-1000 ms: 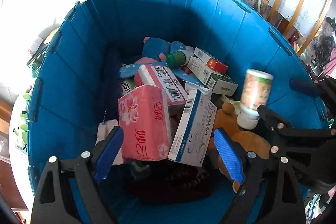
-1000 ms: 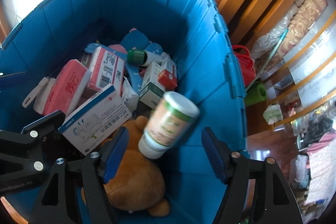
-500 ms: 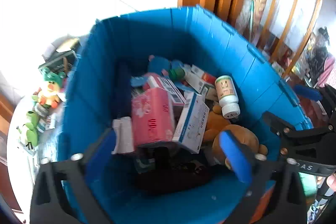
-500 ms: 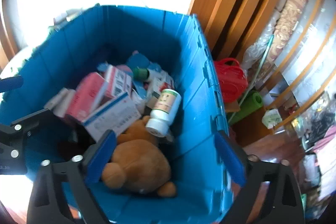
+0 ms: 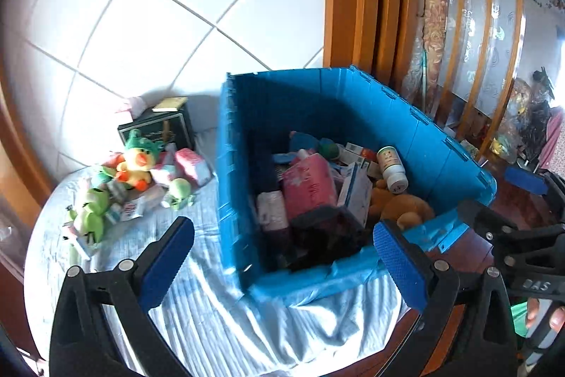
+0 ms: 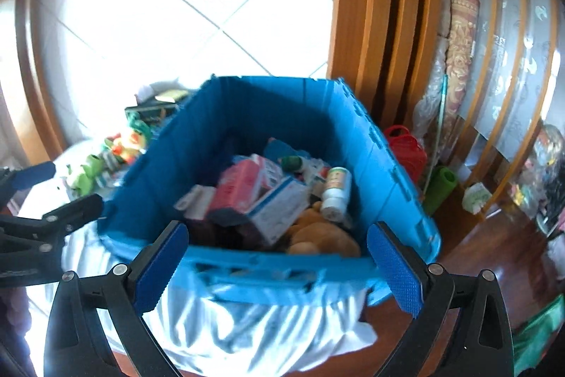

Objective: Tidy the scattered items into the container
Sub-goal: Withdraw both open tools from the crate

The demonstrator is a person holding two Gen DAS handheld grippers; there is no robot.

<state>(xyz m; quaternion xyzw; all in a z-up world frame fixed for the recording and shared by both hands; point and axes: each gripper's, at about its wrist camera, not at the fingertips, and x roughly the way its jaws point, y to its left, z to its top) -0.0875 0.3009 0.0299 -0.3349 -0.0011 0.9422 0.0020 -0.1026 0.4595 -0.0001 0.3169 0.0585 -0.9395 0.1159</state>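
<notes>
Now both ribbed-padded grippers, left gripper (image 5: 282, 257) and right gripper (image 6: 277, 265), gape empty before the corrugated blue crate (image 5: 455, 151).

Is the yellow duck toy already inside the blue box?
No, the yellow duck toy sits on the cloth left of the blue box, outside it.

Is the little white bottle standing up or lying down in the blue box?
Lying down. The white bottle rests tipped on the brown teddy inside the blue box, cap end lower.
</notes>
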